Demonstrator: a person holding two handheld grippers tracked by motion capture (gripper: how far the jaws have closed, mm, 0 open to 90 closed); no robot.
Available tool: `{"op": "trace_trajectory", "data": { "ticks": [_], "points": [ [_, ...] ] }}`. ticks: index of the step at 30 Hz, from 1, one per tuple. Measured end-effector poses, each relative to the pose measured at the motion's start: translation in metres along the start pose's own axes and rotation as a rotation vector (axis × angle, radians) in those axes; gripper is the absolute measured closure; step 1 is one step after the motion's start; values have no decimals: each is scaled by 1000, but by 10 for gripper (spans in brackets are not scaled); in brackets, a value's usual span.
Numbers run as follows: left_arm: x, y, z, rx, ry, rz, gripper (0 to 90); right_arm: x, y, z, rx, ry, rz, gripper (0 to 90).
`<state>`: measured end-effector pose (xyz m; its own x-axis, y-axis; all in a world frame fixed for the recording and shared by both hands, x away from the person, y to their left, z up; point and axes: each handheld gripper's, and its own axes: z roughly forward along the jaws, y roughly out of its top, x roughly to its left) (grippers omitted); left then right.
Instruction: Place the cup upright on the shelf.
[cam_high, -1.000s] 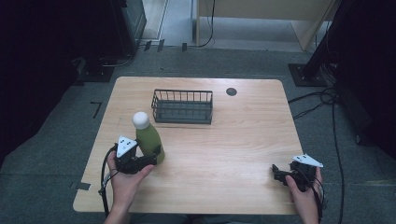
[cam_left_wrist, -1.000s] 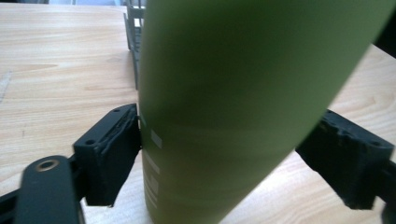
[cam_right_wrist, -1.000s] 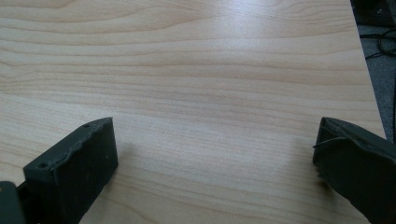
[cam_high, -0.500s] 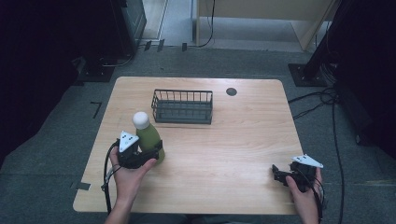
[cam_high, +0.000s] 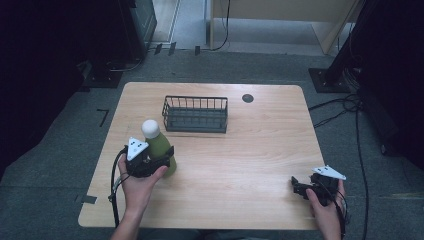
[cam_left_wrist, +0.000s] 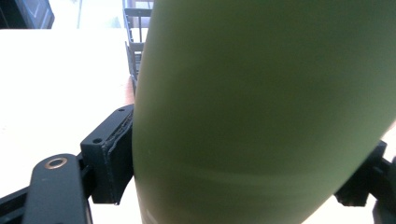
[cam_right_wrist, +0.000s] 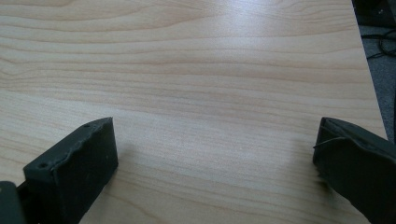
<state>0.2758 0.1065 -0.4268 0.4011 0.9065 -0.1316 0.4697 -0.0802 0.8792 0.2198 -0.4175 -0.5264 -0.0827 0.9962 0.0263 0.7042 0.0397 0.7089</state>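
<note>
A green bottle (cam_high: 162, 146) with a white cap (cam_high: 150, 128) stands upright on the wooden table (cam_high: 250, 160), left of centre. My left gripper (cam_high: 167, 154) reaches in from the near left side and has just been closing with the bottle between its jaws. In the left gripper view both pads (cam_left_wrist: 116, 158) press against the sides of the green bottle (cam_left_wrist: 261, 102). My right gripper (cam_high: 296, 186) rests at the table's near right corner. Its jaws stand wide apart over bare wood in the right gripper view (cam_right_wrist: 215, 158).
A dark wire basket (cam_high: 195, 99) sits at the back middle of the table, just beyond the bottle. A small black round spot (cam_high: 248, 98) lies to its right. Cables (cam_high: 350, 107) run over the grey floor on the right.
The left gripper has edged a little forward against the bottle and its jaws have closed onto it. The bottle stands where it was. The right gripper has not moved.
</note>
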Motion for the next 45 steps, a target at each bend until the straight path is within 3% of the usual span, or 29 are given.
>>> {"op": "trace_trajectory", "data": {
  "ticks": [7,14,19,32,45],
  "points": [
    [-1,0,0,-8,14,10,198,0,0,0,0,0,0,0],
    [4,2,0,-27,-2,-1,208,0,0,0,0,0,0,0],
    [2,6,-1,-48,-1,19,210,0,0,0,-1,0,1,0],
    [1,35,4,-89,-6,38,211,0,0,0,-2,0,1,0],
    [8,62,13,-110,-11,26,212,0,0,0,-1,1,2,0]
  ]
}}
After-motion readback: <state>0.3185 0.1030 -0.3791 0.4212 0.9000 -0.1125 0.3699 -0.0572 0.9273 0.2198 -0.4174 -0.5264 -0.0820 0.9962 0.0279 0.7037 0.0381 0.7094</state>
